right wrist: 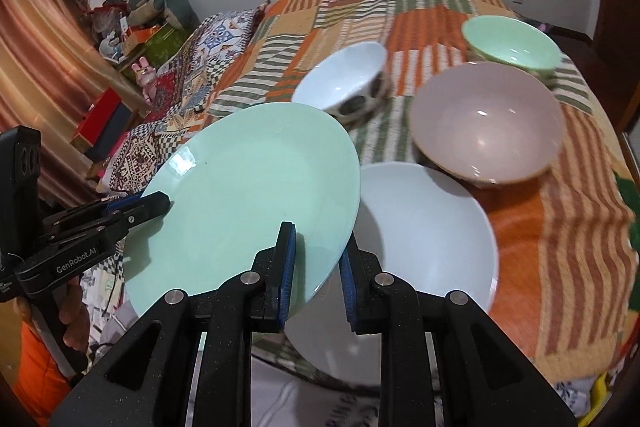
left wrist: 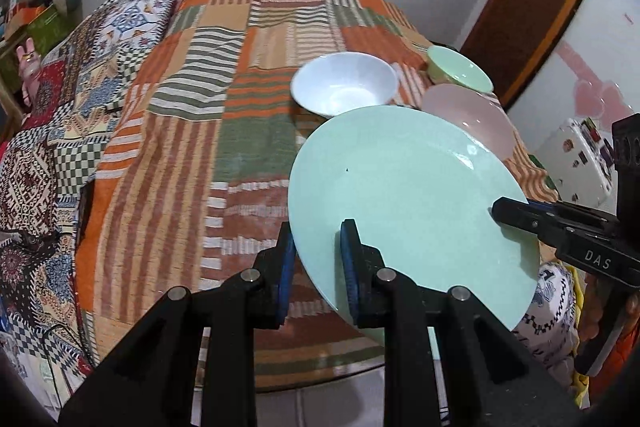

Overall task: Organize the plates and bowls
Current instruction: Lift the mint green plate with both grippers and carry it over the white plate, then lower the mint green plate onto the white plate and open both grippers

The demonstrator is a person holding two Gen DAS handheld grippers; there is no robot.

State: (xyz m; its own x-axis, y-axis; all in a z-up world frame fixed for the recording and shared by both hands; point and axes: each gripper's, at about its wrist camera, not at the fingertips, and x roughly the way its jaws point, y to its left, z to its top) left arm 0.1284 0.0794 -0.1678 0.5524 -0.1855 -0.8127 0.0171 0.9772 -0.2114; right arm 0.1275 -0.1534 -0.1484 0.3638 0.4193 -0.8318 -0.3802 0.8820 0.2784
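Plates: two, mint plate (right wrist: pixel 248 187) and white plate (right wrist: pixel 432 239). Bowls: three, all empty. Left gripper (left wrist: pixel 316 259) and right gripper (right wrist: pixel 316 259) both clamp the mint plate's rim, frame centre.

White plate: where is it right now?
In the right wrist view the white plate lies on the patchwork tablecloth, right of the lifted mint-green plate, just in front of the pink bowl.

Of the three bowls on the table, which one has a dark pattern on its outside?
The white bowl, the farthest left of the three. Dark blotches show on its outer wall. The pink bowl and the green bowl show no such pattern.
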